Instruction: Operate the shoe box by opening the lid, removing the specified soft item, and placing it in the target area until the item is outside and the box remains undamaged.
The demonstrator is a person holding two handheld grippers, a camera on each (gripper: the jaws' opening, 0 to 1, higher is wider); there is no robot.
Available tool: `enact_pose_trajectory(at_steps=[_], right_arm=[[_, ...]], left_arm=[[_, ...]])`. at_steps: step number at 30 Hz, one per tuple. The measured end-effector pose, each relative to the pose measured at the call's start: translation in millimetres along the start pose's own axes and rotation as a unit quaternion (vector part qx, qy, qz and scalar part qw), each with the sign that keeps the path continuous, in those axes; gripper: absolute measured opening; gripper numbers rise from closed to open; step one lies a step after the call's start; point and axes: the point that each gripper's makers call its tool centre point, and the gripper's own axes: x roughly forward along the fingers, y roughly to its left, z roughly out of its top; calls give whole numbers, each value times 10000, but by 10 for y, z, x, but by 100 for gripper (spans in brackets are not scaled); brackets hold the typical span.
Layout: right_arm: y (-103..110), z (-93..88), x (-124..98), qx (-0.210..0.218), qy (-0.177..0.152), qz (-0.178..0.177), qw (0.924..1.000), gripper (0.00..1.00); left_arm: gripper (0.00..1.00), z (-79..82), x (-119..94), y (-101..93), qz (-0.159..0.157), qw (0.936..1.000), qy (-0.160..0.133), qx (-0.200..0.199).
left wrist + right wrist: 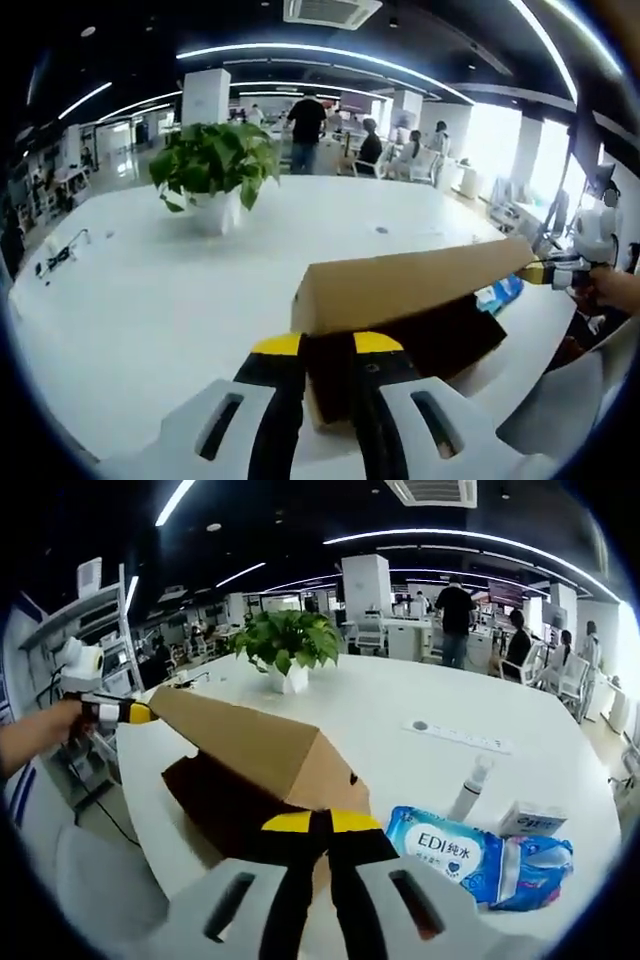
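On the white table (150, 300), both grippers, left (327, 345) and right (320, 823), are clamped on the raised lid of the brown cardboard shoe box (250, 770), blue wet-wipes pack (480, 855) just beside it, potted plant (213, 165) beyond.

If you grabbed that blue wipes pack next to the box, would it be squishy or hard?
Probably squishy: the wipes pack is a crinkled plastic pouch lying flat on the table, so it would likely sag and dent in a grip. Its shiny film may be a bit slippery. It looks unlikely to roll, unlike the small bottle standing upright beside it, which might tip.
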Motion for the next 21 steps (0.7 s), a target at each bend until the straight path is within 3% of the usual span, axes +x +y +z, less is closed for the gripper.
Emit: enact_pose_trajectory(at_steps=[8,21], right_arm=[[95,-112,-6,-502,24,174,9986,8],[177,-259,-12,-933,102,385,9948,14]], left_arm=[[15,-161,-24,-47,-54,9998,153,115],[22,-325,-52,-132,-299,9983,305,408]])
